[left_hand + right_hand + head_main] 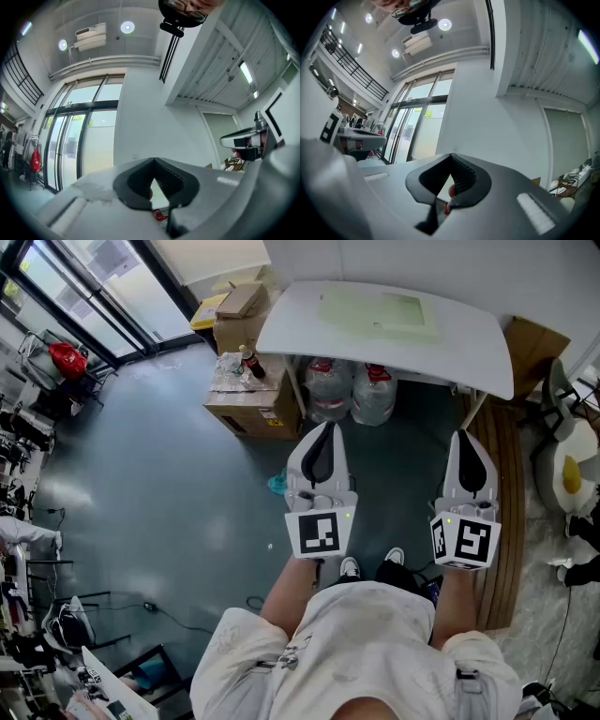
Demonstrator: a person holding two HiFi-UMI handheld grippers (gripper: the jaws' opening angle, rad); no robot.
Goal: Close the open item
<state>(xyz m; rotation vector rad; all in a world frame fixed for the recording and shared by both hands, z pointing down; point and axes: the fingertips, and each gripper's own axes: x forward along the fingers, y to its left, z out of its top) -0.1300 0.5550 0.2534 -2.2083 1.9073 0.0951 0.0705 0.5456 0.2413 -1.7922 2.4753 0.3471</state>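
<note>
Both grippers are held side by side at waist height, pointing at a white table (281, 329) ahead. My left gripper (324, 430) is shut, its jaws meeting at the tip with nothing between them. My right gripper (467, 439) looks the same, shut and empty. A flat pale green item (380, 310) lies on the tabletop, well beyond both tips; I cannot tell whether it is open. The left gripper (153, 160) in its own view and the right gripper (451, 155) in its own view face a white wall and tall windows, tilted slightly upward.
Two large water bottles (352, 390) stand under the table. Cardboard boxes (248, 404) with a dark bottle (251, 362) on top sit to the table's left. A wooden strip (502, 502) runs along the floor at right. Racks and cables crowd the far left.
</note>
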